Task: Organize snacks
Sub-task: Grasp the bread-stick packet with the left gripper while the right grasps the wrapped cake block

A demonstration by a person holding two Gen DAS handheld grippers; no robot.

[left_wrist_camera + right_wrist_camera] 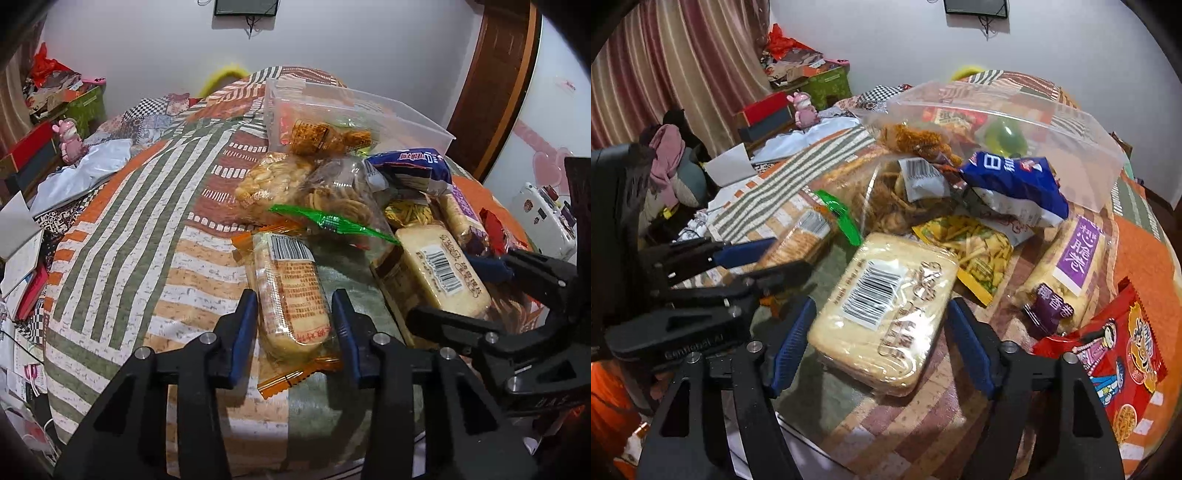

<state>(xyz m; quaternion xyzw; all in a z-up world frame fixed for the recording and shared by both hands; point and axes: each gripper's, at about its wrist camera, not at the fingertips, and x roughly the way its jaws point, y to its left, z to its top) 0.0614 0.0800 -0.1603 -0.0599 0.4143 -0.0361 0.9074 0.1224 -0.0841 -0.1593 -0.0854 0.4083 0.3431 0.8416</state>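
Observation:
A pile of snack packs lies on a striped quilt. My left gripper (295, 306) is open, its jaws on either side of an orange-edged biscuit pack (290, 295), which rests on the quilt. My right gripper (882, 317) is open around a clear pack of pale biscuits (886, 310) with a barcode label; that pack also shows in the left wrist view (439, 269). A clear plastic box (369, 110) behind the pile holds several snacks; it also shows in the right wrist view (1015, 122).
Around the biscuits lie a blue bag (1012, 181), a green-yellow chips pack (979, 251), a purple-labelled pack (1071, 266), a red bag (1119, 354) and a bag with a green clip (332, 221). Boxes (33, 147) and clutter lie left of the bed.

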